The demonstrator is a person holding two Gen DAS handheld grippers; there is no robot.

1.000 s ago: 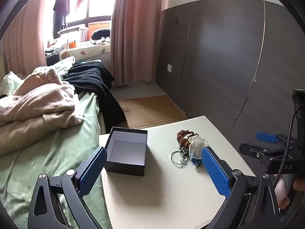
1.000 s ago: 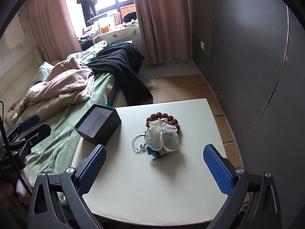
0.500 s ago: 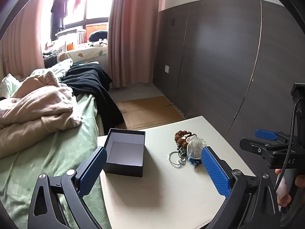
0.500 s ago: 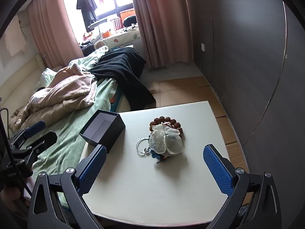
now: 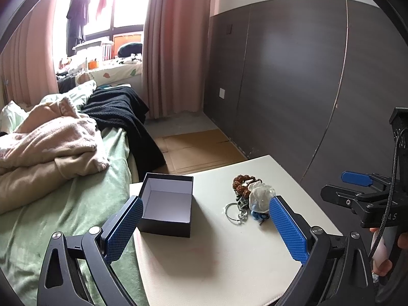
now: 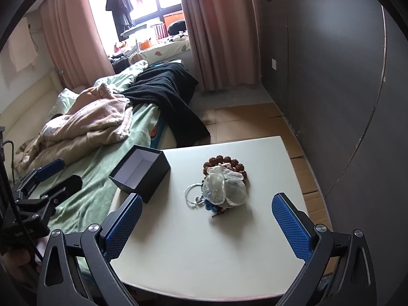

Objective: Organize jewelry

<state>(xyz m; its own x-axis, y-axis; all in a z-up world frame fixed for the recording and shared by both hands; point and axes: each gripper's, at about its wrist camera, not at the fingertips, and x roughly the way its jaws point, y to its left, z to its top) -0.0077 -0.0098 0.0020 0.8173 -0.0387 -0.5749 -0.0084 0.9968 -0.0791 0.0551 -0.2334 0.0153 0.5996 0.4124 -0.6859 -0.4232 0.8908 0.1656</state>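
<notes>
On the white table (image 6: pixel 204 250), the empty dark box (image 6: pixel 140 176) sits left of the jewelry pile (image 6: pixel 221 183). With your right gripper (image 6: pixel 207 223) and left gripper (image 5: pixel 204 227) both spread wide, lower the right, pinching one piece only.

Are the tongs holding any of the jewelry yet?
No, nothing is held. The left tongs and right tongs are both open above the table; the jewelry pile lies untouched beside the empty box.

Bedroom, unmade bed (image 5: pixel 76 178), curtains (image 5: pixel 176 46)
</notes>
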